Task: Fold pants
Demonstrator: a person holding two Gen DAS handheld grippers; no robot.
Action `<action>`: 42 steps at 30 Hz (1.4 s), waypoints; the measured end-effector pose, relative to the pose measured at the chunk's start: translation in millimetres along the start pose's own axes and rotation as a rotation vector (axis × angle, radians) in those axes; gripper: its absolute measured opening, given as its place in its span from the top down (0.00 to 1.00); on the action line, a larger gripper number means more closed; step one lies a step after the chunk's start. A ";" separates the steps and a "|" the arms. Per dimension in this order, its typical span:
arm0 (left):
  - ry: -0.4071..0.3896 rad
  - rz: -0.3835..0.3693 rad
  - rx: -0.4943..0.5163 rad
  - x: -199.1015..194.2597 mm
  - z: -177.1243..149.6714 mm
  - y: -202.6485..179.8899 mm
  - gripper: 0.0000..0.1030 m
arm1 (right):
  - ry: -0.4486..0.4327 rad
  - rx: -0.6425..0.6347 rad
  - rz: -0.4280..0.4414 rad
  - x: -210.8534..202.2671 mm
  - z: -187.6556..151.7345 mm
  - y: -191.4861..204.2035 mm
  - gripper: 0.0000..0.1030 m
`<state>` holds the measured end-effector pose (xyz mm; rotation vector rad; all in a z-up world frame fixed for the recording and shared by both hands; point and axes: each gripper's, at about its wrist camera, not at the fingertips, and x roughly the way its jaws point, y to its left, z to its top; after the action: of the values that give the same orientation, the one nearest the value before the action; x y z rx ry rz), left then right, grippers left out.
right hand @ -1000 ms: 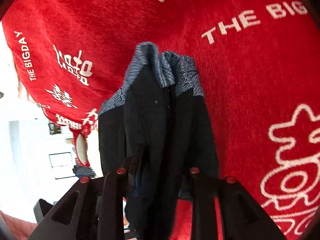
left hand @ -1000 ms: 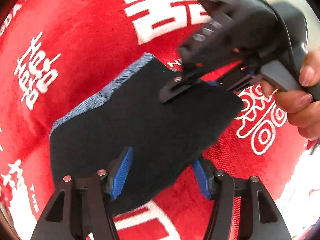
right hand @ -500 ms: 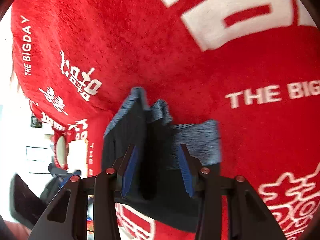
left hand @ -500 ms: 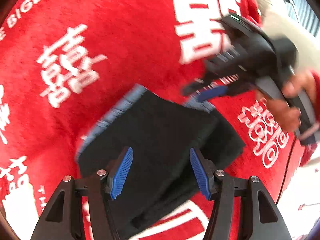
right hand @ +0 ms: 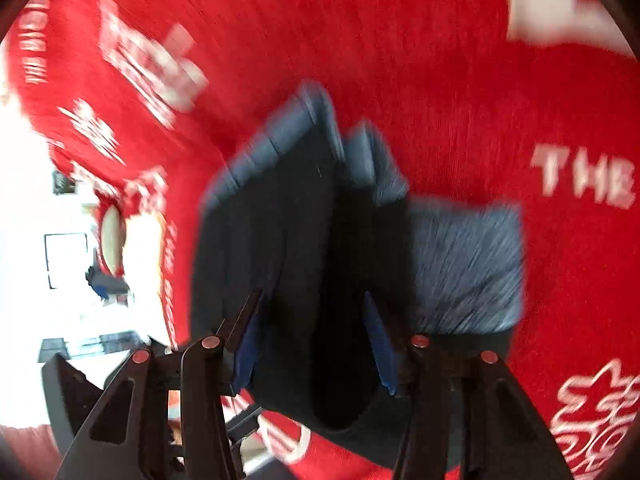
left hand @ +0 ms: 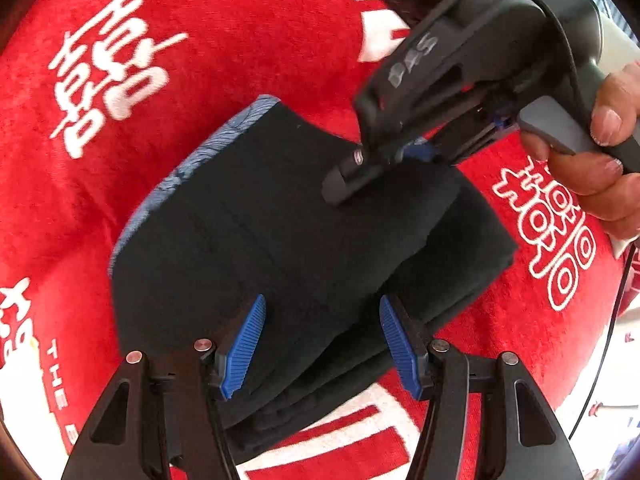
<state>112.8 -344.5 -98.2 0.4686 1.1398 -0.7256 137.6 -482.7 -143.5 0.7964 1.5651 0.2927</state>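
The black pants (left hand: pixel 288 232) with a blue patterned waistband (left hand: pixel 208 148) lie folded into a thick stack on the red cloth (left hand: pixel 248 40). My left gripper (left hand: pixel 322 340) is open, its blue pads just above the near edge of the stack. My right gripper (left hand: pixel 376 168) shows in the left wrist view over the stack's far side, one finger resting on the fabric. In the blurred right wrist view the right gripper (right hand: pixel 316 344) is open over the black pants (right hand: pixel 288 240), with the blue waistband (right hand: pixel 464 268) folded out to the right.
The red cloth carries white characters and lettering (left hand: pixel 108 64) and covers the whole work surface. Its edge and a bright room (right hand: pixel 60 260) show at the left of the right wrist view. A hand (left hand: pixel 592 152) holds the right gripper's handle.
The right gripper opened and let go of the pants. It then came back down onto the far side of the stack. The left gripper stayed open and drew closer over the near edge.
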 end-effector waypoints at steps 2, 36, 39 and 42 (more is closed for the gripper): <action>-0.029 -0.018 0.015 -6.7 -0.8 -7.6 0.41 | -0.051 -0.014 0.083 -10.6 -7.4 4.9 0.88; 0.022 0.176 -0.442 8.3 44.9 143.9 0.41 | -0.186 0.127 0.097 -40.6 -111.9 -74.6 0.91; 0.108 0.136 -0.502 44.7 37.5 157.3 0.40 | -0.202 0.122 0.068 -44.0 -114.0 -68.1 0.89; 0.071 0.192 -0.446 45.1 35.3 146.2 0.40 | -0.232 0.119 -0.018 -56.8 -117.5 -55.0 0.80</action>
<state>252.3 -280.4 -130.9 0.2221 1.2614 -0.2751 7.0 -527.8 -112.7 0.8759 1.3796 0.0900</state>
